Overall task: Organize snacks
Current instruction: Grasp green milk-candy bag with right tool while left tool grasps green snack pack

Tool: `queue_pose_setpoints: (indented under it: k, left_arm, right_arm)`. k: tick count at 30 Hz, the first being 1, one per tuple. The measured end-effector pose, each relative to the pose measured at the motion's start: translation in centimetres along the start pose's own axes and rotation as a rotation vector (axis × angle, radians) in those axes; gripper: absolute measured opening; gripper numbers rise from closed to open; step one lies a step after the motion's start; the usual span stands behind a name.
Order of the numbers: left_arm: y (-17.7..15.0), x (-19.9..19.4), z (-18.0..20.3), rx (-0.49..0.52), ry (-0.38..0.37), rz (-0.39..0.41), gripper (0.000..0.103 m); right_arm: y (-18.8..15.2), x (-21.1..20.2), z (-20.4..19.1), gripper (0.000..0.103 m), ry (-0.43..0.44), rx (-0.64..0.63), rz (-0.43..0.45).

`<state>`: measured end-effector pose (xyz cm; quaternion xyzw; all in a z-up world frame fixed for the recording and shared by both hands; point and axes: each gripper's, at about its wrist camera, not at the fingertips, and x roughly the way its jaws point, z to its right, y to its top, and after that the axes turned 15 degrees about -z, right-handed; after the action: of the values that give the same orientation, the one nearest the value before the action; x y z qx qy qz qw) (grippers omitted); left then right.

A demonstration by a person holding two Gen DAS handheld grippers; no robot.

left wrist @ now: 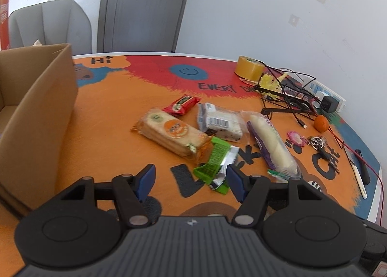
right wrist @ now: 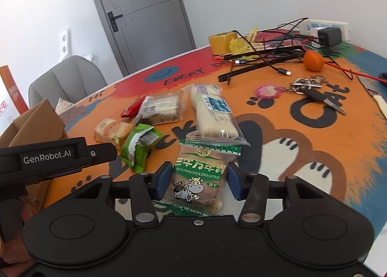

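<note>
Right gripper (right wrist: pixel 197 181) straddles green-and-clear cow-print biscuit pack (right wrist: pixel 199 175) near front edge of tabletop (right wrist: pixel 314 156); pads (right wrist: pixel 233 182) flank pack, contact unclear. Left gripper (left wrist: pixel 189 180) hangs part-open, empty, green wrapper (left wrist: pixel 212 162) just beyond right finger. Remaining snacks cluster mid-table: orange cracker pack (left wrist: pixel 171 133), long cake roll (left wrist: pixel 271 142). Cardboard box (left wrist: pixel 38 117) stands at left edge.

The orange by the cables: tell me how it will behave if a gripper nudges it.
The orange is round and sits free on the flat mat, so it would probably roll. The black cables beside it might stop it. Its peel looks smooth, so pads could slip.
</note>
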<state>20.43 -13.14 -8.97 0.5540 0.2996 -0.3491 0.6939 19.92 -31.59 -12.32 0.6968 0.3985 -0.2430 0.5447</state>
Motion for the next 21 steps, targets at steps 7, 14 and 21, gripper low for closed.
queue_pose_setpoints:
  k: [7,14,21]
  left_arm:
    - [0.6,1.4,1.9,0.041,0.003,-0.014,0.064]
    - [0.9,3.1,3.1,0.071,0.02,-0.024,0.064]
    - [0.8,4.2,3.5,0.087,0.043,-0.019,0.058]
  right_arm:
    - [0.3,-0.7,2.5,0.049,-0.005,0.062,0.022]
    - [0.3,-0.6,3.8,0.05,0.005,0.093,0.026]
    - [0.3,-0.5,3.8,0.05,0.005,0.088,0.033]
